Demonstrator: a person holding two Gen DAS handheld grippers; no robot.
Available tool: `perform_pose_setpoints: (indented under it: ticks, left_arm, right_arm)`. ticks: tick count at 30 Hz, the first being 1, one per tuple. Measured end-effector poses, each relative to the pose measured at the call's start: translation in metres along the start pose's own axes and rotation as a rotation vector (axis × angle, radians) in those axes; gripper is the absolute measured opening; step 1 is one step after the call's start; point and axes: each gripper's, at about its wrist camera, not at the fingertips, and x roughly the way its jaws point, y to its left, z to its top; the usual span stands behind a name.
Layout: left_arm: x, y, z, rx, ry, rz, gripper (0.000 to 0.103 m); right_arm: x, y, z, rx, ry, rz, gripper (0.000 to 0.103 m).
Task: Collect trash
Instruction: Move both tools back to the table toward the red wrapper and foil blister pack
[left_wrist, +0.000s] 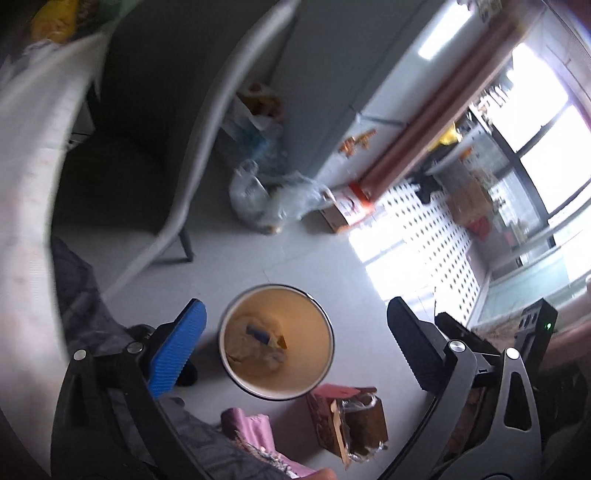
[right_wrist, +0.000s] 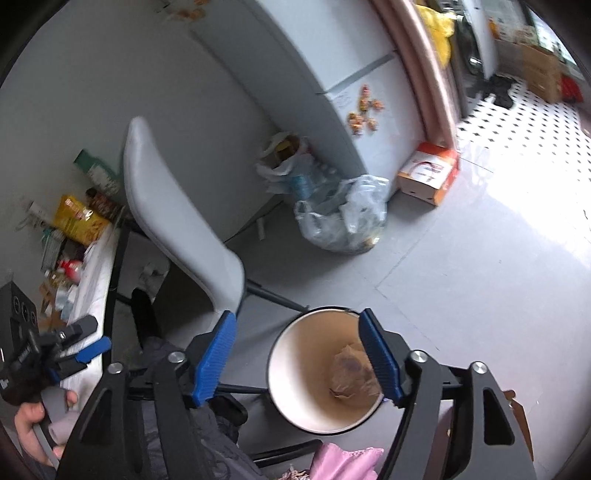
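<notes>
Trash lies in the bottom of the bin (left_wrist: 277, 341), a round open pail with a white rim and tan inside standing on the grey floor (left_wrist: 295, 258). In the left wrist view the scraps (left_wrist: 258, 343) are crumpled paper with a small blue piece and a bit of yellow.

Far left in that view is a blurred white table edge (left_wrist: 33, 155), then a grey chair (left_wrist: 207, 122). The left gripper (left_wrist: 295, 354) hangs above the bin with its fingers spread wide and nothing between them, one on each side of the bin in the picture. Below the bin lies pink cloth (left_wrist: 247, 428), and just right of it a brown torn box (left_wrist: 351, 421). Farther back a clear plastic bag (left_wrist: 273, 199) sits on the floor beside an orange and white carton (left_wrist: 349, 206), near a pale fridge (left_wrist: 332, 92).

In the right wrist view the left gripper (right_wrist: 79, 343) shows at far left, held in a hand (right_wrist: 27, 424), next to the cluttered table (right_wrist: 92, 280). The chair (right_wrist: 177, 221) stands in the middle left. The right gripper (right_wrist: 295, 358) is also spread open and empty; its right finger overlaps the bin (right_wrist: 280, 373) rim in the picture, and I cannot tell whether they touch. Crumpled brown paper (right_wrist: 351, 376) lies inside. The plastic bag (right_wrist: 343, 218), fridge (right_wrist: 332, 74) and carton (right_wrist: 428, 173) stand farther off to the right.
</notes>
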Motion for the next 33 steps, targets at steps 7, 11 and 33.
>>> perform_pose_setpoints:
  ticks: [7, 11, 33]
  left_arm:
    - [-0.053, 0.04, 0.005, -0.073, -0.11, 0.056, 0.097]
    - [-0.091, 0.06, 0.0, -0.1, -0.188, 0.089, 0.097]
    - [-0.226, 0.183, -0.061, -0.294, -0.45, 0.23, 0.097]
  right_arm:
    - [0.006, 0.062, -0.002, -0.107, -0.018, 0.06, 0.096]
    - [0.011, 0.097, -0.005, -0.176, 0.013, 0.086, 0.096]
    - [0.004, 0.283, -0.067, -0.518, 0.095, 0.247, 0.096]
